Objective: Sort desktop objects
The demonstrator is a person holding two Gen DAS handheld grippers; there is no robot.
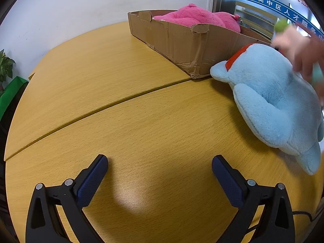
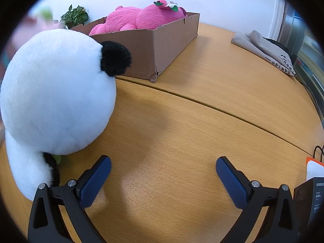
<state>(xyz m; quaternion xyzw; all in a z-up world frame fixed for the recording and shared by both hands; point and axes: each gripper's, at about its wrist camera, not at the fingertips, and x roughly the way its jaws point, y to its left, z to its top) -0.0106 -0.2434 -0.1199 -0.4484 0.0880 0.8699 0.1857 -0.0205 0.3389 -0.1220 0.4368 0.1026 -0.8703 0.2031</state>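
- Left gripper: spread wide, nothing betw. the blue pads, hovering low over bare wooden table. Probably parked in a ready pose, no target lined up yet.
- Right gripper: likewise released, empty, over bare tabletop; panda plush just beside its left finger, not betw. the two.
- Cardboard box: at the far side of the table, across the seam betw. the two tabletop sections. Looks like the sorting bin, since pink plush already lies inside, filling most of it and rising above the rim.
- Blue plush: on the table, outside the box, upper end right against the box's near corner. Red collar-like band near that end. Likely next in line for the box.
- Blurred bare hand over the blue plush, w/ something green near it. Too smeared to say if touching or holding; probably setting out or adjusting the toy.
- Panda: head huge and close in right view, face turned away, body mostly cut off at frame edge; small green bit under it, unidentifiable.
- Far right in right view: folded grey bag w/ print, unreadable. Dark carton at the right edge, cropped.
- Potted plant behind the box, partly hidden.
- Box's inner floor and far end not visible; spare room inside hard to judge.
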